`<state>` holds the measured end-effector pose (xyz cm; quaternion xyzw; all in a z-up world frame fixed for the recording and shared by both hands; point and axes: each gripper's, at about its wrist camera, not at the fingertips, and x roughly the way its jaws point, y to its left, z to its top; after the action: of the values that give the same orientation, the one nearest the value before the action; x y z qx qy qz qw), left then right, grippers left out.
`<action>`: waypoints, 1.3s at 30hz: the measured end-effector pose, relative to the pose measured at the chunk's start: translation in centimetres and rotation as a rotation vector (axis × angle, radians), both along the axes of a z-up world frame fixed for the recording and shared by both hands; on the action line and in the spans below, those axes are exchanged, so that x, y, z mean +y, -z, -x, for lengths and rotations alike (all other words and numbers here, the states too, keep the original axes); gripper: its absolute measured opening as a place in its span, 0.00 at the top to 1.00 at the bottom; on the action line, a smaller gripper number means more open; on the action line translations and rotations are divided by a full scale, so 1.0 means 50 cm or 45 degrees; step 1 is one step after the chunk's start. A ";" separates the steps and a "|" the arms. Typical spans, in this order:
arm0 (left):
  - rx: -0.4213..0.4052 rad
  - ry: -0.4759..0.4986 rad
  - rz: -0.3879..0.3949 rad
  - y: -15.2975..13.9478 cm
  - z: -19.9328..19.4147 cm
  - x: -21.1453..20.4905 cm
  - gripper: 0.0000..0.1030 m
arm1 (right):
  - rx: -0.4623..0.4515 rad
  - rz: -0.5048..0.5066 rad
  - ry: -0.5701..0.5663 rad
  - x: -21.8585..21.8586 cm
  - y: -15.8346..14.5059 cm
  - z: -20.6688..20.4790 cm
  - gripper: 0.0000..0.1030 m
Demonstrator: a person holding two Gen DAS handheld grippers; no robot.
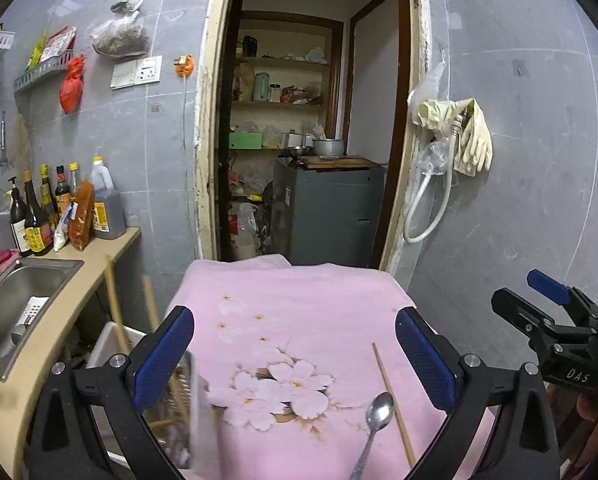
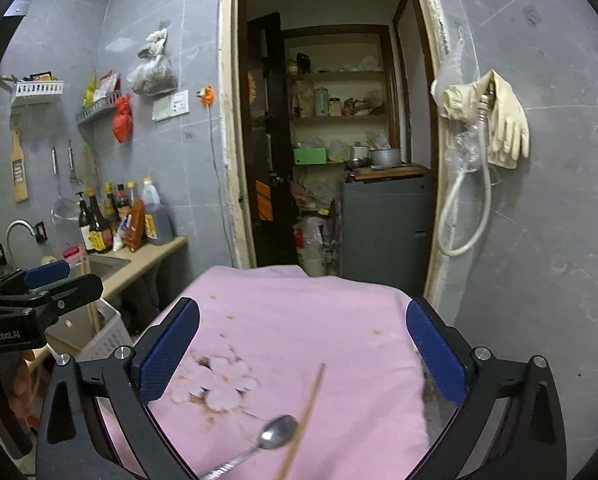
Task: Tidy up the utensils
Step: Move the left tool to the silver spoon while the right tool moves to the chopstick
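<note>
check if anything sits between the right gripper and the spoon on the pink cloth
Nothing visible does. The right gripper is open, and the spoon lies on the pink cloth between its fingers. A chopstick lies right beside the spoon's bowl, apparently touching it.

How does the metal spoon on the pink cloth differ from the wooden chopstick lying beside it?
The shiny metal spoon has a rounded bowl on a thin handle; the pale wooden chopstick is one plain straight stick. The spoon reflects light, the chopstick is matt. The chopstick's far end reaches further up the pink floral cloth than the spoon's bowl. Both lie flat on the cloth, close together, and no hand-held gripper holds either.
</note>
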<state>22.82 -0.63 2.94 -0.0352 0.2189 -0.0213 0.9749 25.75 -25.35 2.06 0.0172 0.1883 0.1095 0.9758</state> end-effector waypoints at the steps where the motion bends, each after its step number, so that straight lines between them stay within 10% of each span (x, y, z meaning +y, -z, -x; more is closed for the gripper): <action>1: 0.005 0.006 -0.002 0.008 -0.003 -0.013 0.01 | 0.007 0.002 0.003 -0.010 0.004 -0.003 0.01; 39: 0.503 0.215 -0.031 0.327 -0.111 -0.151 0.13 | 0.469 -0.009 -0.050 -0.091 0.341 -0.133 0.01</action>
<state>28.37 -8.16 -13.39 -0.0082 0.4081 -0.0929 0.9082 32.42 -29.89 -15.01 0.0366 0.3636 0.1241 0.9225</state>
